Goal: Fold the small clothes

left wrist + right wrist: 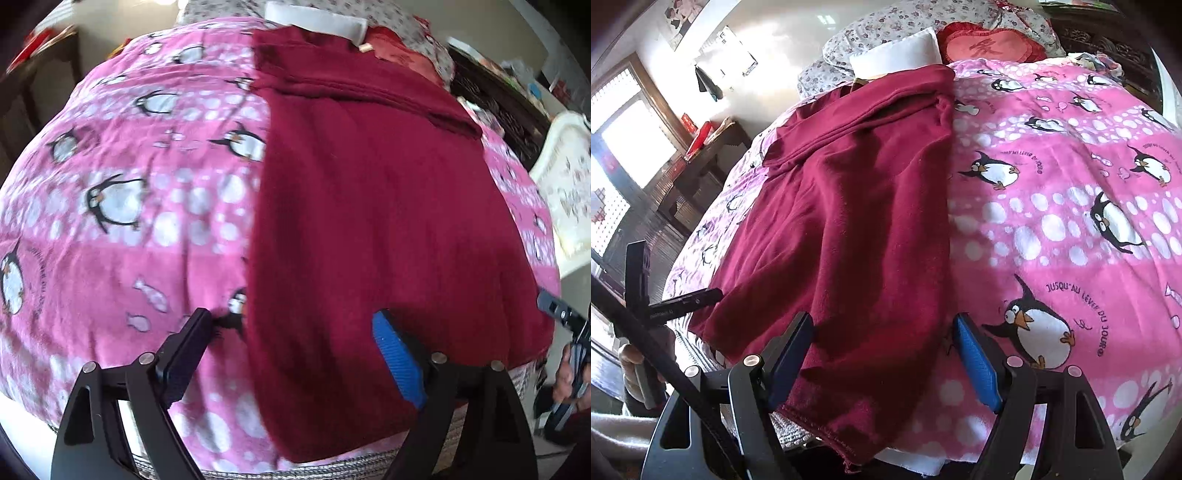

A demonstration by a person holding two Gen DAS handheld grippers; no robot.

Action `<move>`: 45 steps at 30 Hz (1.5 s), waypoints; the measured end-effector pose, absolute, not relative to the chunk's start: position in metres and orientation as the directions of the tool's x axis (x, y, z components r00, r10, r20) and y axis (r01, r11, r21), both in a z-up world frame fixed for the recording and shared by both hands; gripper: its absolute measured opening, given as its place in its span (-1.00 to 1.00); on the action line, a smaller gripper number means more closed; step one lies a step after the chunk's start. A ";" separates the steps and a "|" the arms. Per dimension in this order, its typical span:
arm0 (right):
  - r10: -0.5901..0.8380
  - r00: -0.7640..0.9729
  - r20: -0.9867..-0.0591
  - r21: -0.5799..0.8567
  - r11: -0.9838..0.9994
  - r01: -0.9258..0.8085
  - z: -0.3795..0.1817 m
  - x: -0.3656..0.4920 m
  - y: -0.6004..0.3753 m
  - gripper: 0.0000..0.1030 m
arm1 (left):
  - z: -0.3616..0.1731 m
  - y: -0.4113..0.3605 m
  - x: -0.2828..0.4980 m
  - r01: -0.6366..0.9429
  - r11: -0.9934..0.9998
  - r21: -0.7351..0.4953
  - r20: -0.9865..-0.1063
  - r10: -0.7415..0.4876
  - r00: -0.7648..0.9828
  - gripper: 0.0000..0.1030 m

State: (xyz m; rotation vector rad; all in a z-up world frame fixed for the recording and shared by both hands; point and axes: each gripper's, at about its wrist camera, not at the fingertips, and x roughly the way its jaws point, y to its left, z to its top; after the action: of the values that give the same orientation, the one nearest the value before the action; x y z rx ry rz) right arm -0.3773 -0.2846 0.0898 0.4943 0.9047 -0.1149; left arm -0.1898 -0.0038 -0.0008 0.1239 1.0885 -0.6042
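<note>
Maroon garment (369,221) lies lengthwise on penguin blanket (129,203), apparently folded once; further folds remain. Left hand-held gripper (291,354) and right hand-held gripper (882,354) both open, empty, over near hem

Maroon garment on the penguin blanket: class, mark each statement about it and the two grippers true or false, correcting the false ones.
1. The maroon garment lies on a pink penguin blanket. True.
2. The left gripper is shut on the garment. False: its jaws are open.
3. The right gripper is open. True.
4. A green cushion lies past the garment. False: a red cushion lies there.
</note>
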 end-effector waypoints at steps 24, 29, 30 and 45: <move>0.174 0.678 -0.715 0.509 0.793 0.333 0.086 -0.426 -0.301 0.15 | 0.016 0.018 -0.198 0.588 0.802 -0.106 -0.839 -0.390 0.380 -0.87; 0.246 0.668 -0.702 0.556 0.775 0.299 0.076 -0.426 -0.291 0.17 | 0.011 0.010 -0.200 0.586 0.806 -0.085 -0.847 -0.368 0.384 -0.86; 0.252 0.671 -0.697 0.561 0.775 0.292 0.074 -0.425 -0.289 0.09 | 0.010 0.009 -0.200 0.581 0.810 -0.086 -0.847 -0.366 0.385 -0.85; 0.362 0.828 -0.427 0.628 0.778 -0.017 0.153 -0.383 -0.303 -0.80 | 0.068 0.017 -0.155 0.595 0.747 -0.298 -0.783 -0.548 0.295 -0.86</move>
State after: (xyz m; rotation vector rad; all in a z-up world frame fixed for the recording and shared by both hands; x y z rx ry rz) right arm -0.3832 -0.3028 0.1534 0.6532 0.5656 0.2172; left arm -0.1554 0.0172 0.0682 0.0529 1.0187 -0.7602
